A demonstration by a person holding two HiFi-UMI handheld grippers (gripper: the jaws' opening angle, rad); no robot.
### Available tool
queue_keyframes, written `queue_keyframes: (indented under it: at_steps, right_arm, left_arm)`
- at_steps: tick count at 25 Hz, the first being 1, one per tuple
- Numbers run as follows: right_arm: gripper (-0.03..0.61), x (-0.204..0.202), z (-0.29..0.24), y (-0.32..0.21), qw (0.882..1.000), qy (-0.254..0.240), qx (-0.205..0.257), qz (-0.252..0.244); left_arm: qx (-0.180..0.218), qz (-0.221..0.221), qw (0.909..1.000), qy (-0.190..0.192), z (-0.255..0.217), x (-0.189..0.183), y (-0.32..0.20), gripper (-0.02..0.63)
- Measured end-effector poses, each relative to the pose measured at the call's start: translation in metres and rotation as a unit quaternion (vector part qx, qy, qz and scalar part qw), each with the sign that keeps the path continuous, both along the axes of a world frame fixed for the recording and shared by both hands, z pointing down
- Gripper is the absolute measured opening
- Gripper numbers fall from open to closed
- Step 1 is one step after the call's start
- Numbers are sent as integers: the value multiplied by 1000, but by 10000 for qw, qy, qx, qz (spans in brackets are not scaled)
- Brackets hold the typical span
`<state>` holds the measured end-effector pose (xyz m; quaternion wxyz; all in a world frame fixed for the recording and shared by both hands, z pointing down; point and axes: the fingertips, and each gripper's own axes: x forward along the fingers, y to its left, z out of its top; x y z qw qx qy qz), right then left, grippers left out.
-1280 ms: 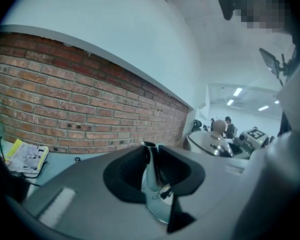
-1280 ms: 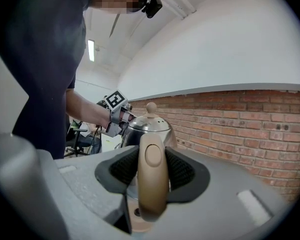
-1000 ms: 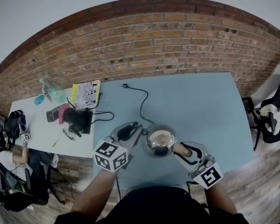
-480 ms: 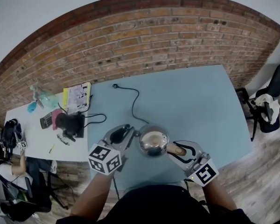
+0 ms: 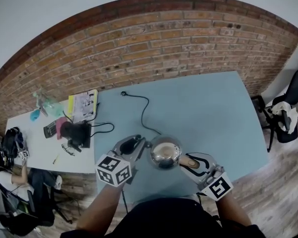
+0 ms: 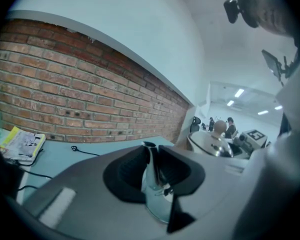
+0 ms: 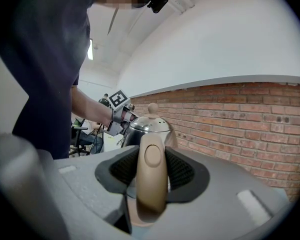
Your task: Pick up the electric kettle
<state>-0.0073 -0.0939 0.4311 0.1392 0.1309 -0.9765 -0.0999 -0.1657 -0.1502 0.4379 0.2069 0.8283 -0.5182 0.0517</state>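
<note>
Steel-bright, the round polished electric kettle lies crosswise low in centre frame, left gripper pinching its slim spout, right gripper clamped on its tan handle.

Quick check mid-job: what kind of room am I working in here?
Probably an office or lab workroom: a brick wall behind a blue table, a side desk with a calculator and papers, and an office chair at the right.
</note>
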Motion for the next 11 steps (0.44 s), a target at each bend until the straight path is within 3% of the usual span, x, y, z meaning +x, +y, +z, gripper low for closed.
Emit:
queue_keyframes:
  at_steps: [11]
  right_arm:
    - [160, -8, -16, -1, 9986, -534, 36, -43]
  left_arm:
    - [-7, -60, 10000, 7, -2, -4, 2, 80]
